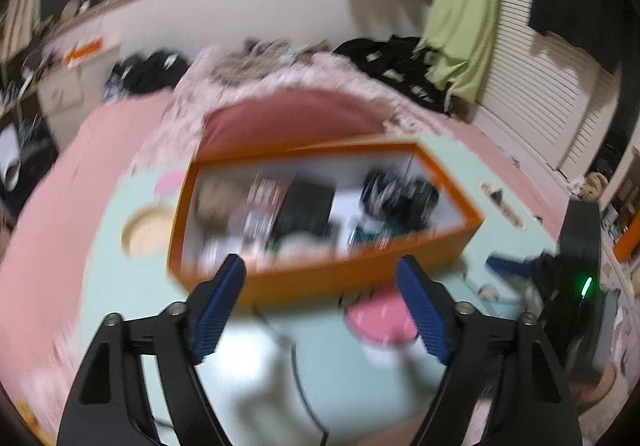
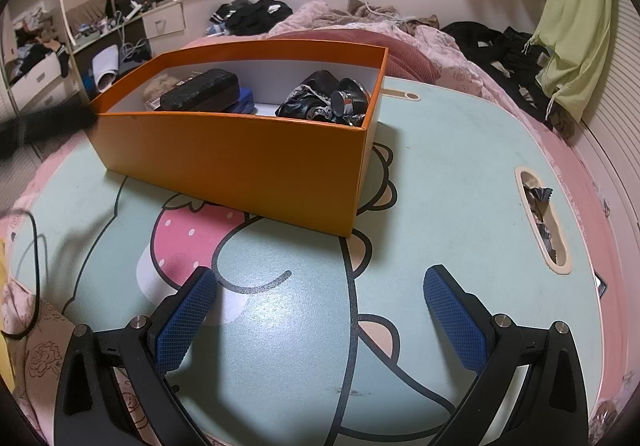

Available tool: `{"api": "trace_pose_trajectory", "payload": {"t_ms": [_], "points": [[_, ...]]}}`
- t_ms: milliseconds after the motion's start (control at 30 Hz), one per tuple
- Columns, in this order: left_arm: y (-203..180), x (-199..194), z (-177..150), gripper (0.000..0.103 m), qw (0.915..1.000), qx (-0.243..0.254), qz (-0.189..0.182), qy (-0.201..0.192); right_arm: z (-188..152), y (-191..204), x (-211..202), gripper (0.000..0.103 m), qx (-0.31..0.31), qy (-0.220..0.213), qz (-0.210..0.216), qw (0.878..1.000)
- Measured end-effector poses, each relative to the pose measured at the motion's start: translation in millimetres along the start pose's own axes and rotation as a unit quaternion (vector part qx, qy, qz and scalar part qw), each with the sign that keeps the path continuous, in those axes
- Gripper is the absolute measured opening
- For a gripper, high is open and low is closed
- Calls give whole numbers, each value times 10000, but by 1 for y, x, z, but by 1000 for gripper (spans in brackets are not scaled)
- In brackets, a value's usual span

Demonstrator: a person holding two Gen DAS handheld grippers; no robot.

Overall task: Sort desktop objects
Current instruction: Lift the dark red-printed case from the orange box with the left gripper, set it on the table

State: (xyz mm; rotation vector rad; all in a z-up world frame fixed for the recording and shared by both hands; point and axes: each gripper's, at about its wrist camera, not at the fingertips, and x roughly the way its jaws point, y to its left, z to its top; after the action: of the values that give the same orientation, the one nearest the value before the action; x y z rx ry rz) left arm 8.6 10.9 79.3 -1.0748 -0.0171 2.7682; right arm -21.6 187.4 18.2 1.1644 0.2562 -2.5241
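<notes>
Nearest me, my right gripper point(image 2: 320, 310) hangs low over the table point(image 2: 460, 173), jaws spread wide, nothing between them, pointing toward the box point(image 2: 240, 161). My left gripper point(image 1: 320, 294) is also wide open and empty, tilted down at the box point(image 1: 320, 274) from higher up; that view is smeared, so detail is poor. The box sits on the table's middle, toward its far side, well apart from my right gripper.

Handling guess: box is thin orange card, stiff enough but it will flex and crush under a hard pinch, light even loaded. I'd take it by a side wall near the top rim, or better, one gripper on each long wall.

Inside, left to right in the right view: a black case point(image 2: 200, 89), rigid-looking, textured, so likely an easy grip across its short width. Under it a blue thing point(image 2: 246, 99), mostly hidden. At the right end a black crumpled wrapper or bag point(image 2: 308, 105), soft, shiny, probably slippery; pinch a fold. A small metallic cylinder point(image 2: 348, 99) lies on it, smooth, may roll. A brown furry lump in the back left corner, can't tell what.

Table slot point(image 2: 544, 221) at right holds scraps. Beyond the table: bed with pink bedding, dark clothes.
</notes>
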Motion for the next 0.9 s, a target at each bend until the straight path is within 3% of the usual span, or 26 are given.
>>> {"api": "trace_pose_trajectory", "payload": {"t_ms": [167, 233, 367, 567, 700, 900], "points": [[-7, 49, 36, 68, 9984, 311, 324, 337, 0, 0, -1, 103, -1, -2, 1, 10000], [-5, 73, 41, 54, 9974, 237, 335, 600, 0, 0, -1, 103, 0, -2, 1, 10000], [-4, 98, 38, 40, 9932, 316, 646, 917, -1, 0, -1, 103, 0, -3, 1, 10000], [-13, 97, 30, 38, 9924, 655, 718, 750, 0, -1, -1, 103, 0, -6, 1, 10000], [-7, 73, 34, 37, 9973, 462, 390, 425, 0, -1, 0, 103, 0, -7, 0, 10000], [-3, -1, 27, 37, 9993, 103, -289, -211, 0, -1, 1, 103, 0, -9, -1, 10000]]}}
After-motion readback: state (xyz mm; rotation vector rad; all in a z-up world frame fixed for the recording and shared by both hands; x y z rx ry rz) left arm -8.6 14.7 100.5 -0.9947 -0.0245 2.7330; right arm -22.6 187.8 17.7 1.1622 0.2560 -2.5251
